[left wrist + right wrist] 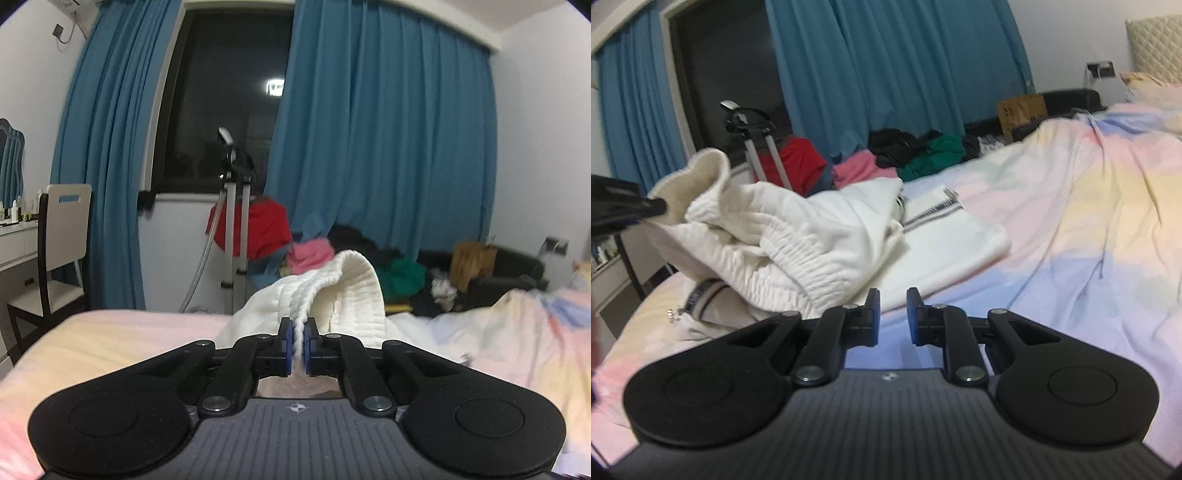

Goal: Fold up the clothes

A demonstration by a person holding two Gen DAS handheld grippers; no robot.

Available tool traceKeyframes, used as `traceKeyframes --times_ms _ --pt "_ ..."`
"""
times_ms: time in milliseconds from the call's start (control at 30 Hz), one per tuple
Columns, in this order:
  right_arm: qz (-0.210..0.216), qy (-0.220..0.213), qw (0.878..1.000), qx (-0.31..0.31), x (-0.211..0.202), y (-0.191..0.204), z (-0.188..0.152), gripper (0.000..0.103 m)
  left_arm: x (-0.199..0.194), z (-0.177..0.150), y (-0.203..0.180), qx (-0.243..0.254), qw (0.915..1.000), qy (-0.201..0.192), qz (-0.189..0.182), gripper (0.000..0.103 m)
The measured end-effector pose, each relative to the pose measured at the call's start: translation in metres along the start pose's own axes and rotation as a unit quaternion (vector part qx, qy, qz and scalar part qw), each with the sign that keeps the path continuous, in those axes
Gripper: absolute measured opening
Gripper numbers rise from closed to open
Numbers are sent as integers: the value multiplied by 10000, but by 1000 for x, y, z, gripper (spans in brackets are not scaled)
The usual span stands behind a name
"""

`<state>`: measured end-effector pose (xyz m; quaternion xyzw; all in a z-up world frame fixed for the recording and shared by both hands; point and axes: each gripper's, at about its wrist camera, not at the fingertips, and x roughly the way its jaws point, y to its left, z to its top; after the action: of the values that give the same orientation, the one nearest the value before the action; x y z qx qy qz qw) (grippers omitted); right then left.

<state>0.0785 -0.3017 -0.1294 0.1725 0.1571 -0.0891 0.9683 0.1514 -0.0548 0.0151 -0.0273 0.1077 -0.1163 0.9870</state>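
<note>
- The left gripper (299, 341) had its blue pads pressed together on a ridge of the white garment (332, 291), pinching the ribbed hem so that the cloth rose from the bed (110, 332) in a peak just beyond the fingertips (a lifted edge is, I judged, the start of a fold).
- The right gripper (893, 317) stood with its jaws a little apart and nothing between them, low over bare sheet at the garment's near edge; it looked placed to take a second hold there.
- The garment (798, 236) lay bunched on the bed's left part, its elastic waistband nearest the right gripper, a zipped section spread flat behind it, and one corner drawn up to the left gripper (646, 206) at the frame's side.
- To the right the sheet (1071, 221) ran wide and free, rumpled but unoccupied: good room for laying the piece out.
- The bed's edge was close on the left, with a chair (62, 251) beside it, so there was little margin there.
- Farther off, a clothes pile (905, 155) sat under blue curtains (388, 129).
</note>
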Motion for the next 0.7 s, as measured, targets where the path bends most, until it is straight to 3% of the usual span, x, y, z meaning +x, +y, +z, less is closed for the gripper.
traceKeyframes --times_ms 100,200,300,433,567,633,700 --pt "195 -135 9997 -110 -10 7 2 19 -51 7 18 -92 9997 -109 -174 6" --pt "552 -162 9983 -110 -24 14 5 20 -87 -1 46 -172 9996 185 -143 6" --pt "892 -67 9956 -277 -35 24 2 20 -97 -30 81 -157 9960 875 38 6" --pt "1166 428 9896 -728 -37 44 -6 20 -91 -64 124 -599 9807 1823 371 6" --pt "1265 712 9832 -1111 -43 67 -17 20 -105 -59 145 -1107 9752 1875 393 9" --pt "1285 746 9789 -1405 -49 78 -21 20 -119 -49 144 -1176 9773 1736 289 17" --pt "1256 852 9753 -1603 -49 84 -25 32 -131 -37 139 -1065 9822 1538 170 32"
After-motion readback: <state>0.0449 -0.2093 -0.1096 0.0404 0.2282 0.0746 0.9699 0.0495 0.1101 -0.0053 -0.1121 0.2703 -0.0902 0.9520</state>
